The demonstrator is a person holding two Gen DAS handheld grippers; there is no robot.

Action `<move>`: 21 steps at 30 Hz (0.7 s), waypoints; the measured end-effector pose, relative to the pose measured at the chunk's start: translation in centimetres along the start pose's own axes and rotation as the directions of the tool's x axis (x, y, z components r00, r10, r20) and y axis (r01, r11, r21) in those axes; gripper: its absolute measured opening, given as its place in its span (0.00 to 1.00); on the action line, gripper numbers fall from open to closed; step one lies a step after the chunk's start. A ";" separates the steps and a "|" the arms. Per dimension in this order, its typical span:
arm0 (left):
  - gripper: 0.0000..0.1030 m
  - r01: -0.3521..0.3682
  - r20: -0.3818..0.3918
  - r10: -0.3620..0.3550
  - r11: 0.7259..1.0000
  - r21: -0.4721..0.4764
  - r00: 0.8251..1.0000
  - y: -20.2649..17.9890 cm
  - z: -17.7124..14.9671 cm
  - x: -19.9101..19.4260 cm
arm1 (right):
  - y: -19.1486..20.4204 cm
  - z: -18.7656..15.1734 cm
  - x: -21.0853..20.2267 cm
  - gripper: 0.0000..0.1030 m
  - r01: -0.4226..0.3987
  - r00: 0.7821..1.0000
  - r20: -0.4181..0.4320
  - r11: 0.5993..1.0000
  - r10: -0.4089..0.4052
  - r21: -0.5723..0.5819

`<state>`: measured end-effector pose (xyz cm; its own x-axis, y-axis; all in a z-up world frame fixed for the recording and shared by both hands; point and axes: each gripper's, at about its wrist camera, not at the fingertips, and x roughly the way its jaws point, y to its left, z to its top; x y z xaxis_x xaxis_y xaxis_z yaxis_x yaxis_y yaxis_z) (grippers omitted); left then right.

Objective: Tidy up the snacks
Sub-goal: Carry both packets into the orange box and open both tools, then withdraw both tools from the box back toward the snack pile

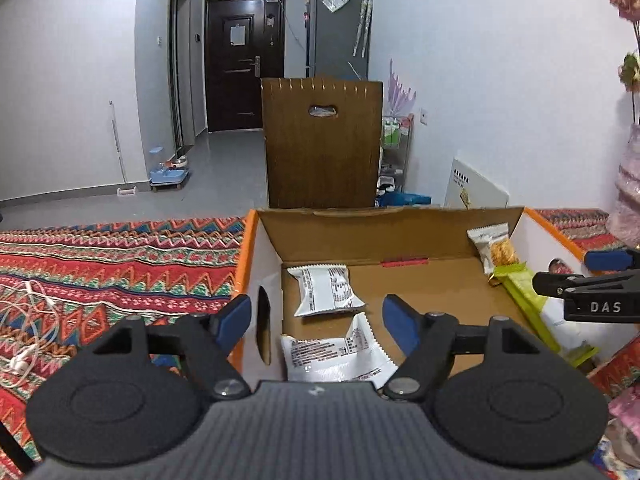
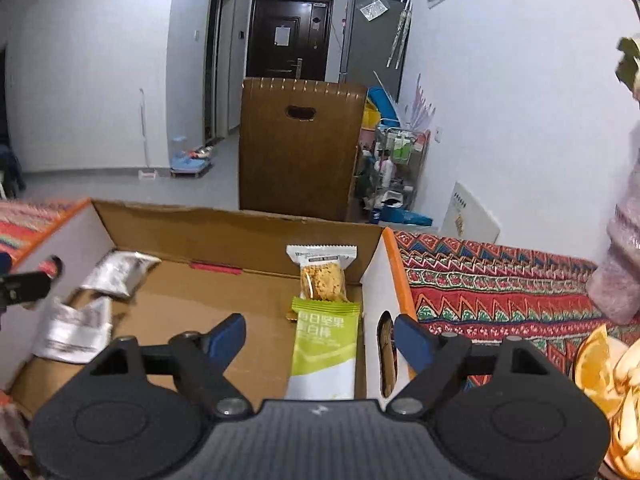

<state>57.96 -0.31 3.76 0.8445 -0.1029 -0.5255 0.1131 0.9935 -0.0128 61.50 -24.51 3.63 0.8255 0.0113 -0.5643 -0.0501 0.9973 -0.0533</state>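
Observation:
An open cardboard box (image 1: 360,226) with orange edges sits on a patterned cloth; it also shows in the right wrist view (image 2: 224,220). Inside at the left lie two white snack packets (image 1: 326,290) (image 1: 340,354), seen silvery in the right wrist view (image 2: 116,270) (image 2: 74,330). At the right lie a green bar (image 2: 324,350) (image 1: 524,300) and a clear-fronted cracker packet (image 2: 322,276) (image 1: 496,246). My left gripper (image 1: 318,318) is open and empty above the box's left wall. My right gripper (image 2: 320,334) is open and empty above the green bar; it also shows in the left wrist view (image 1: 600,276).
The patterned cloth (image 1: 100,260) covers the surface around the box. White earphone cables (image 1: 28,320) lie at the left. Orange slices on a plate (image 2: 604,376) sit at the right. A pink vase (image 2: 620,272) stands by the right wall. A brown wooden cabinet (image 1: 320,144) stands behind.

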 end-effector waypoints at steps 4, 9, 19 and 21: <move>0.82 0.022 0.029 -0.022 1.000 -0.017 0.999 0.2 1.1 -3.4 | -1.2 0.7 -3.2 0.79 -0.029 0.999 0.022 0.999 0.028 0.023; 0.83 0.041 0.048 -0.037 0.997 -0.072 0.998 0.7 0.4 -8.9 | -3.0 0.7 -10.0 0.85 -0.075 0.995 0.072 0.997 0.073 0.030; 0.93 0.026 0.121 -0.021 0.999 -0.039 0.992 -1.5 -3.4 -22.9 | -4.3 -4.1 -23.2 0.94 -0.115 0.980 0.161 0.993 0.116 -0.015; 0.95 0.030 0.135 -0.025 0.999 -0.039 0.991 -2.0 -4.8 -25.7 | -4.4 -5.8 -25.5 0.95 -0.123 0.975 0.180 0.992 0.127 -0.032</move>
<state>33.48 0.60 13.19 0.9042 -0.1332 -0.4057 0.1184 0.9911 -0.0615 37.44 -29.60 13.47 0.9001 0.1510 -0.4087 -0.1698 0.9854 -0.0098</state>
